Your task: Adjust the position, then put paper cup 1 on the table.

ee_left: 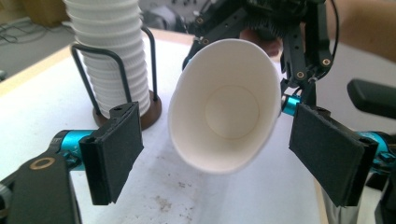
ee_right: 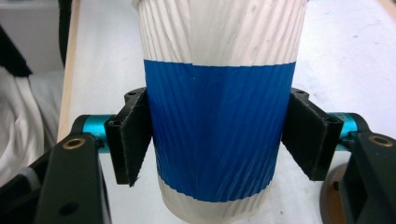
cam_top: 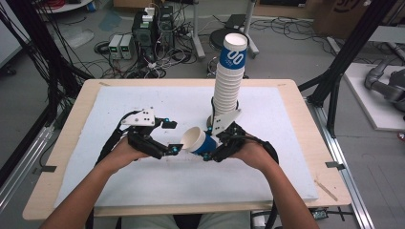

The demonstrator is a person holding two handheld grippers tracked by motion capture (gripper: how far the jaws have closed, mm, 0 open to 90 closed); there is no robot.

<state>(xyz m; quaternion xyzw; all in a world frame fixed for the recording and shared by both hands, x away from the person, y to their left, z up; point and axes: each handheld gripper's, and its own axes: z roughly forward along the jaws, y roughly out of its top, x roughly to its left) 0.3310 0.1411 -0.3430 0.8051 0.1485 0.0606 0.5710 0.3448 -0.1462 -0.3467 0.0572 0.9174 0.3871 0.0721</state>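
Wooden table (cam_top: 305,143), centre of the frame, its top covered almost to the edges by a white mat (cam_top: 157,181). Directly on the mat, right of centre toward the far edge: a dark wire holder (ee_left: 150,70) carrying a tall stack of paper cups (cam_top: 228,81).

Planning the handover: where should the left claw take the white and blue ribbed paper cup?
Grip the white band near the rim of the white and blue ribbed paper cup, coming mouth-on from the left. The right claw already clamps the blue band, and the open mouth faces the left claw, whose jaws stand wide.
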